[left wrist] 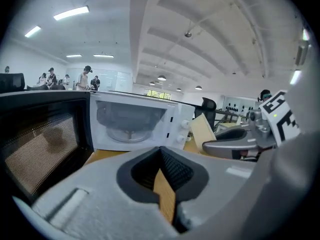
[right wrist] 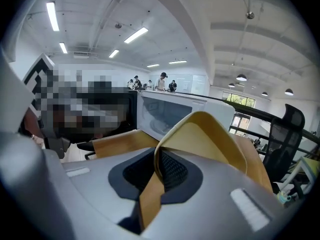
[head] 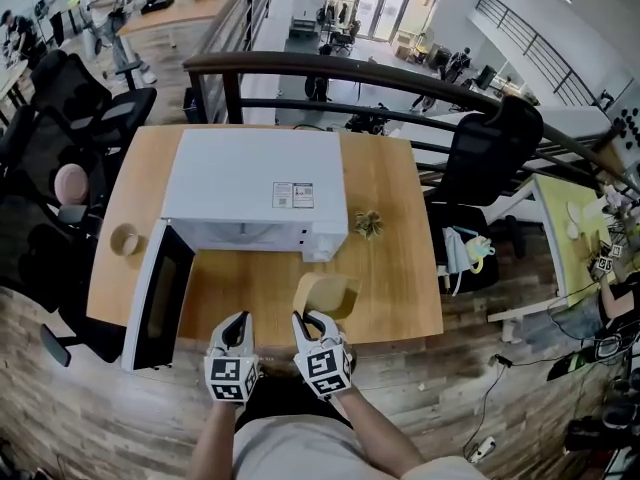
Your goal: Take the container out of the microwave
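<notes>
The white microwave stands on the wooden table with its door swung open to the left. Its cavity holds only the glass turntable. The tan paper container hangs over the table in front of the microwave, tilted, with my right gripper shut on its rim; the container wall runs between the jaws. My left gripper is just left of it, fingertips together with nothing in them. The left gripper view shows the container and the right gripper at its right.
A small round cup sits on the table's left edge, beside the open door. A small dried plant lies right of the microwave. A black office chair stands at the right, a railing behind the table.
</notes>
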